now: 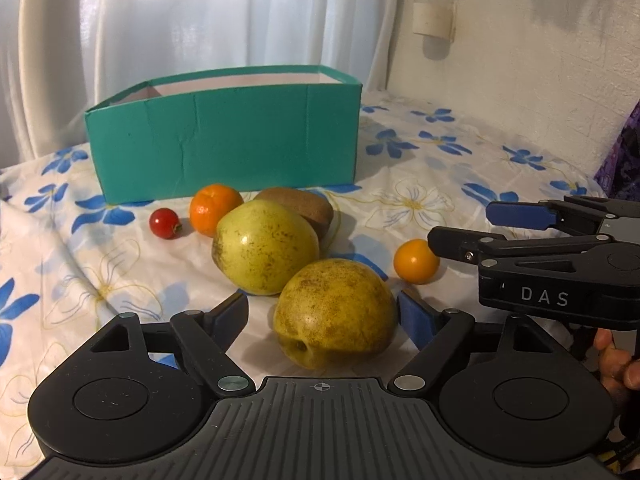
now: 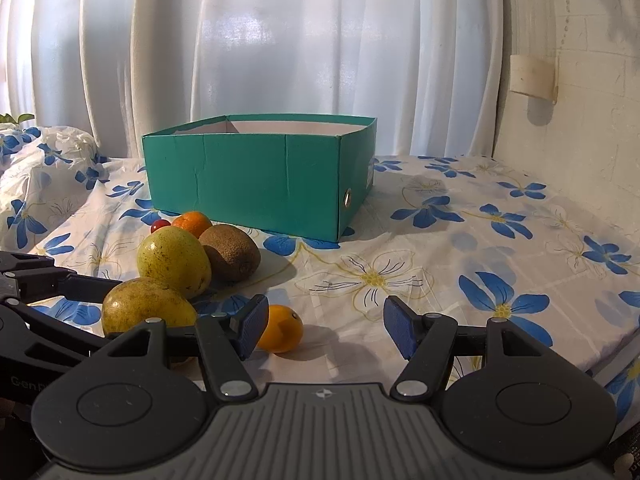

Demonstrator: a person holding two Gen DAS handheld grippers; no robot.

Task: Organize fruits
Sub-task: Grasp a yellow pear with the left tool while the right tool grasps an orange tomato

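Note:
My left gripper [image 1: 322, 316] is open, with a speckled yellow-green pear [image 1: 336, 314] lying between its fingers. A second pear [image 1: 266, 246] sits just behind it, then a brown kiwi [image 1: 302, 208], a mandarin [image 1: 214, 208] and a small red tomato [image 1: 164, 223]. A small orange fruit [image 1: 416, 260] lies to the right, next to my right gripper [image 1: 456, 226], which is open. In the right wrist view the right gripper [image 2: 326, 328] is open, with the small orange fruit [image 2: 280, 328] beside its left finger. The teal box [image 1: 224, 136] stands behind the fruits, open on top.
Everything rests on a bed with a white sheet with blue flowers [image 2: 440, 248]. White curtains [image 2: 280, 48] hang behind the box. A wall [image 1: 520, 40] rises at the right. The box also shows in the right wrist view [image 2: 256, 176].

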